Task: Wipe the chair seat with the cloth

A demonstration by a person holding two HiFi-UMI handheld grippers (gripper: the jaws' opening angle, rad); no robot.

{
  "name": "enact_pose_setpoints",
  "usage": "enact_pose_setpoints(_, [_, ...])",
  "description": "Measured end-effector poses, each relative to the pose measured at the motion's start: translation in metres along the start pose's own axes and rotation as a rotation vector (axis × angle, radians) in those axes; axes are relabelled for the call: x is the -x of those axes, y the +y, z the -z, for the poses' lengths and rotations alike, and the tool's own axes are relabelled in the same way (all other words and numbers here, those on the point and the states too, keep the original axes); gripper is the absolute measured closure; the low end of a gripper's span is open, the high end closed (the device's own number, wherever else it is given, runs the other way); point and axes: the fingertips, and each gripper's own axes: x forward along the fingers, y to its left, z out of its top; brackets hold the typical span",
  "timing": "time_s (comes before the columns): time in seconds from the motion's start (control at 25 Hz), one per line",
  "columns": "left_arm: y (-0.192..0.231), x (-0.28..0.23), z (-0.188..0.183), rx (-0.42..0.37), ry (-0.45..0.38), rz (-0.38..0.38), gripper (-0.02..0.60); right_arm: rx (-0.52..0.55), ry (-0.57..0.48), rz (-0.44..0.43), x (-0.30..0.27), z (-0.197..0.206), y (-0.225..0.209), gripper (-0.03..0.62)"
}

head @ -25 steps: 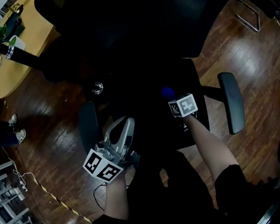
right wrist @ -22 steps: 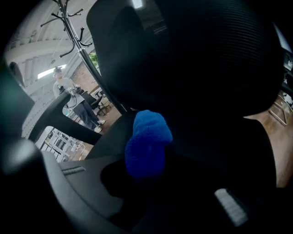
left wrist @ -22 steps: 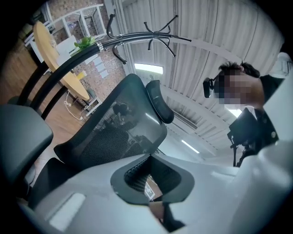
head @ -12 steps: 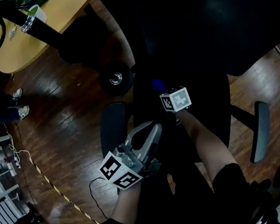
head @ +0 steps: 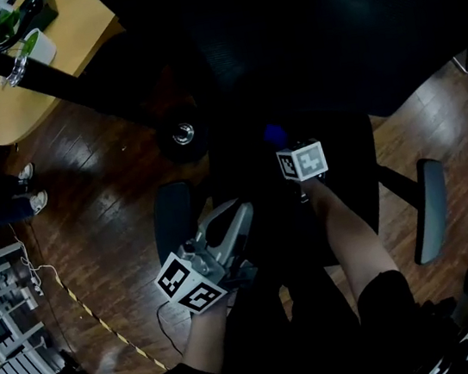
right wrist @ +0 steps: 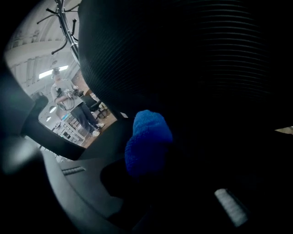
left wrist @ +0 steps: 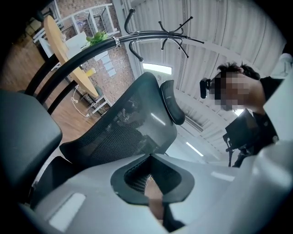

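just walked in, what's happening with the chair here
A person holds a gripper in each hand over a black chair seat. The right gripper has its jaws shut on a blue cloth, held at the back part of the seat. The left gripper, jaws together and empty, hangs beside an armrest.

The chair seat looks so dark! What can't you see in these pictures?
- Chair seat: head view, too dark to show dirt or wiped parts.
- Blue cloth: right gripper view, its lower end sits hidden between the right gripper's black tongs; whether it touches the seat is lost in darkness.
- Chair back: head view, cut off by the top edge.
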Motion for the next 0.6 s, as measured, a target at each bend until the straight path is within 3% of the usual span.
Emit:
enact_pose_setpoints(0.32, [-0.008, -0.018, 0.008, -0.012, 0.053, 0.021, 0.589, -0.082, -0.04, 0.274, 0.112, 0.009, -0.124, 0.559])
enact_pose_setpoints(0.48, [-0.006, -0.021, 0.013, -0.006, 0.074, 0.023, 0.589, -0.156, -0.044, 0.315, 0.123, 0.038, -0.177, 0.559])
enact_pose_setpoints(0.6, [-0.005, -0.019, 0.016, 0.002, 0.079, 0.017, 0.589, -0.143, -0.048, 0.322, 0.119, 0.045, -0.181, 0.559])
